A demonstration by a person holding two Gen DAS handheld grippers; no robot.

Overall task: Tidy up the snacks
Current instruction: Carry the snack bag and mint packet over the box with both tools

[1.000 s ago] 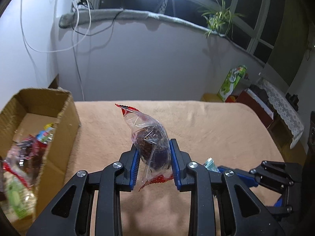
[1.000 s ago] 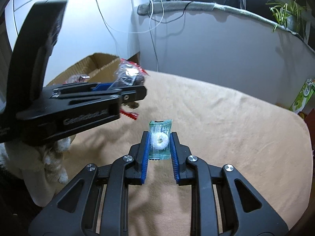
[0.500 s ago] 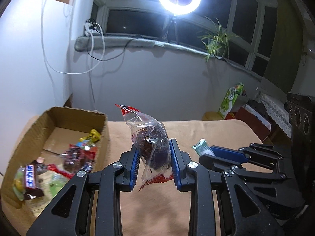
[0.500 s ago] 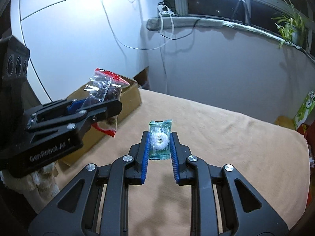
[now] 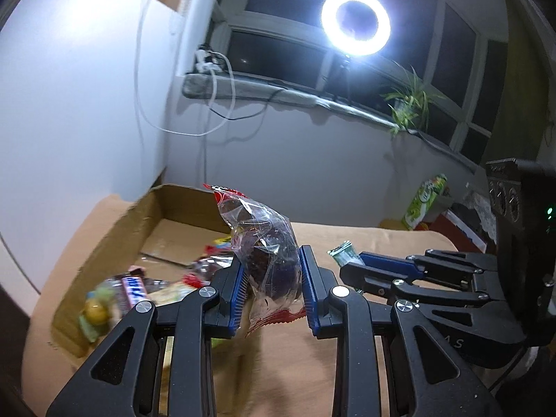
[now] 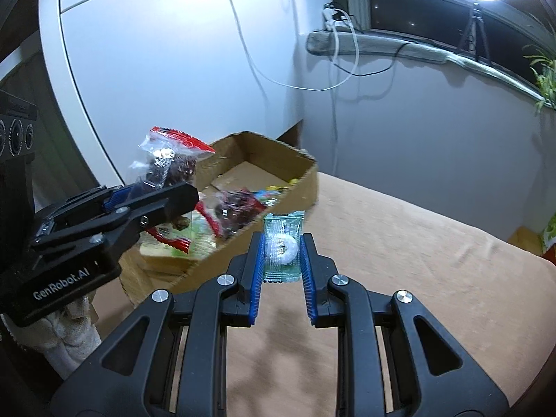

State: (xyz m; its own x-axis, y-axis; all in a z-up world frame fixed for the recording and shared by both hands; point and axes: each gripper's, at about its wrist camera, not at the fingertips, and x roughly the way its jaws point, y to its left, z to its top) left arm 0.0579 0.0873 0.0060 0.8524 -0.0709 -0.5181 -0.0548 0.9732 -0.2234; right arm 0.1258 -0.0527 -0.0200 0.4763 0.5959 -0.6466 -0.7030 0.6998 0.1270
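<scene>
My left gripper (image 5: 272, 286) is shut on a clear bag with red ends holding a dark round snack (image 5: 269, 253). It hangs in the air beside the open cardboard box (image 5: 114, 229), which holds several wrapped snacks (image 5: 133, 286). My right gripper (image 6: 282, 253) is shut on a small green packet with a white ring candy (image 6: 283, 246). It is in the air just right of the box (image 6: 305, 180). The left gripper and its bag (image 6: 166, 163) show at the left of the right wrist view, above the box's near end. The right gripper (image 5: 351, 260) shows at the right of the left wrist view.
The box stands at the left end of a table with a tan cloth (image 6: 434, 278). A white wall (image 5: 69, 121) is close behind the box. A ring light (image 5: 354, 22) and a plant (image 5: 410, 104) are by the window. A green carton (image 5: 425, 198) stands beyond the table.
Both grippers have lifted and swung left toward the box, each still holding its snack. The box now lies closer, and more of its inside shows.
</scene>
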